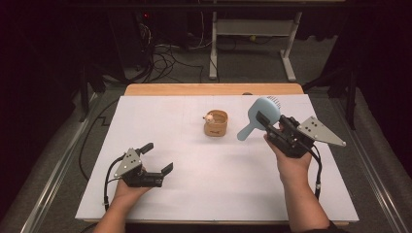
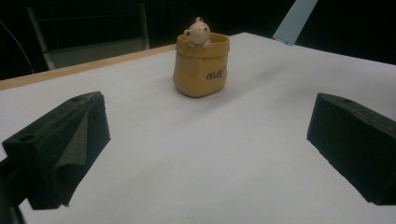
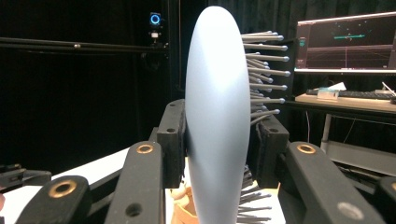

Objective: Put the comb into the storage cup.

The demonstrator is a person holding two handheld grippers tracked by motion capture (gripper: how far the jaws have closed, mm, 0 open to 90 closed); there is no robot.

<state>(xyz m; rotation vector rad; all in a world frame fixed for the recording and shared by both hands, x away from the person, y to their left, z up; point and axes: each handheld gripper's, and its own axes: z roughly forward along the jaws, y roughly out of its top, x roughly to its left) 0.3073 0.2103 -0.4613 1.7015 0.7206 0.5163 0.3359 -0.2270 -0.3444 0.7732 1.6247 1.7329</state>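
Holding a pale blue plastic paddle hairbrush off the table, right of centre in the high view, the right gripper clamps its head.

The right gripper view adds the grey ball-tipped bristles and both pads pressing the head. At lower left, the left gripper rests with jaws wide apart around nothing. Its view faces a tan sack-shaped pot with a cream bear figure at the rim and dark lettering too small to read.

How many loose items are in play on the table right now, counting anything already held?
2. The tan bear pot stands on the white table near its middle, untouched. The blue hairbrush is clamped in the right gripper, lifted above the table. The left gripper is empty.
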